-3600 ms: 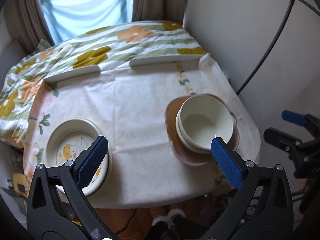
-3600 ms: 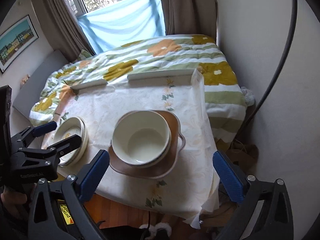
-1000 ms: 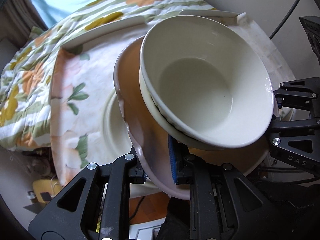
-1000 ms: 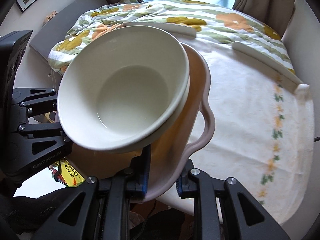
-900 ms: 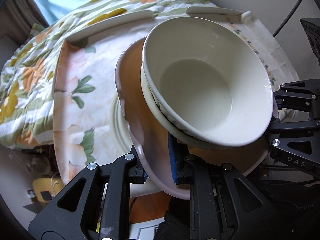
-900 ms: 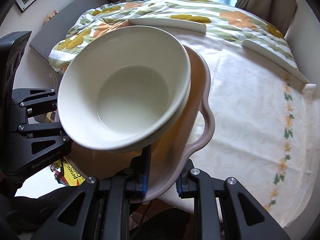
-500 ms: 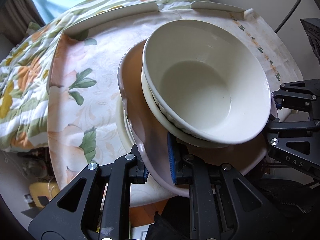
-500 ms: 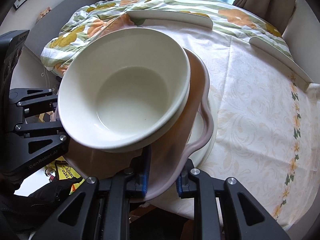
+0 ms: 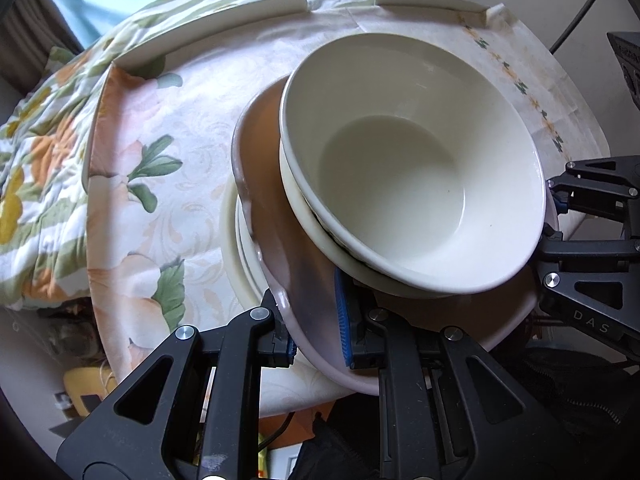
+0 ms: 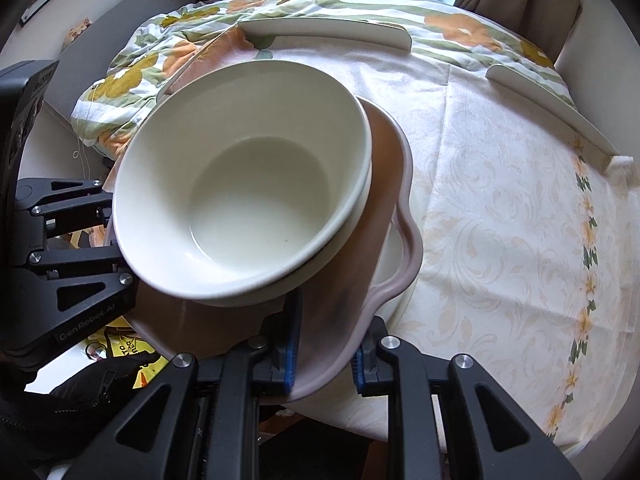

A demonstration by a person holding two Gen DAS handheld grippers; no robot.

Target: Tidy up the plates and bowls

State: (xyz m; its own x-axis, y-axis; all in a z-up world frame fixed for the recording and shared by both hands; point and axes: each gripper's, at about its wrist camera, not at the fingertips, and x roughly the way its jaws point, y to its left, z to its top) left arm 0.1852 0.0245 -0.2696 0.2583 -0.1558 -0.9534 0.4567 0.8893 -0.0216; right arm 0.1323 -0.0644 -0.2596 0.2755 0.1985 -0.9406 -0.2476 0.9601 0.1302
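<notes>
A pink plate with handles [image 9: 276, 236] [image 10: 384, 216] carries two stacked cream bowls [image 9: 412, 160] [image 10: 248, 176]. My left gripper [image 9: 316, 324] is shut on the plate's near rim in the left wrist view. My right gripper [image 10: 324, 356] is shut on its opposite rim. The pink plate hangs just above a cream plate [image 9: 236, 248] [image 10: 400, 296] lying on the table; only that plate's edge shows beneath it.
The table [image 10: 500, 208] has a pale floral cloth, and a flowered quilt [image 9: 36, 152] drapes its far and left side. Two white curved rails [image 10: 328, 28] lie along the far edge. A wall and a black cable [image 9: 580, 12] stand to the right.
Both grippers closed on the pink plate, lifted it with the bowls and carried it left across the table. It now sits lower, over the cream plate.
</notes>
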